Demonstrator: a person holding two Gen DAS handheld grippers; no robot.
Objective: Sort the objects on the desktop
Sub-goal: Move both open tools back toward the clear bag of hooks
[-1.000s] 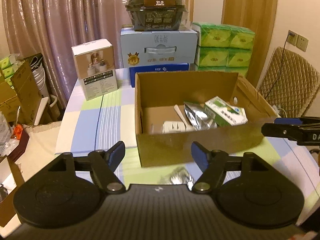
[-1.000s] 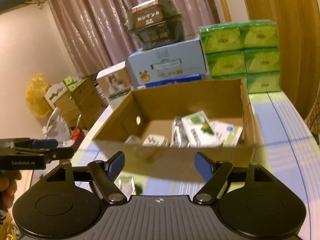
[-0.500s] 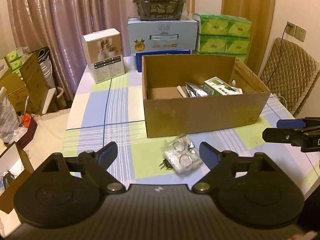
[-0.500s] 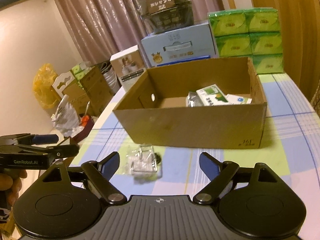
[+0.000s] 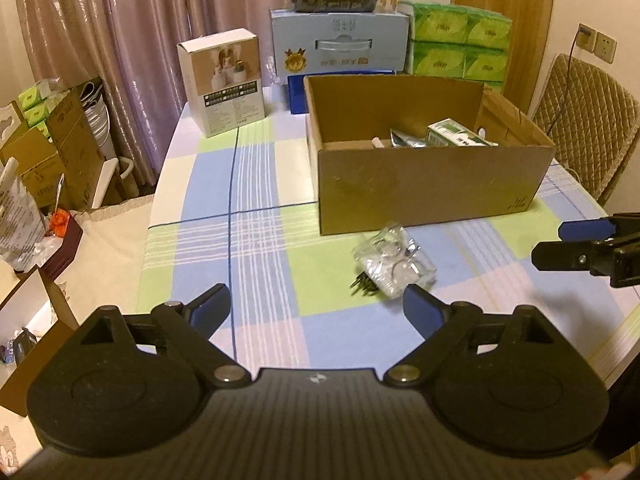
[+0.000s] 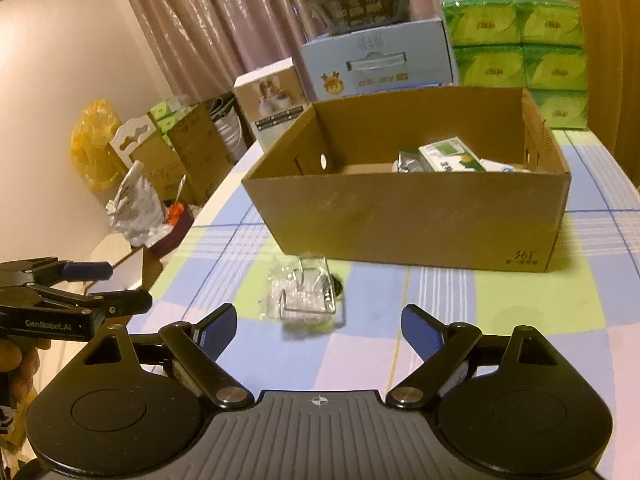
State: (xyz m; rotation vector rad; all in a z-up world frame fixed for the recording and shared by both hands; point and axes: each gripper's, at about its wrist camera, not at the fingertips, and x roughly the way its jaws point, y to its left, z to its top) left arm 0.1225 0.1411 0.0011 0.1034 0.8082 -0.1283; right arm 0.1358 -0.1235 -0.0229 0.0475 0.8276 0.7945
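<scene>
Both your tongs are spread wide, gripping nothing: left gripper (image 5: 316,310), right gripper (image 6: 318,326). The clear packet (image 6: 306,298) lies just ahead between them, the cardboard box (image 6: 416,216) right behind it.

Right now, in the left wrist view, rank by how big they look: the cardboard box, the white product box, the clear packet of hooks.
1. cardboard box
2. white product box, though it sits farther back, so its true size is unsure
3. clear packet of hooks
</scene>
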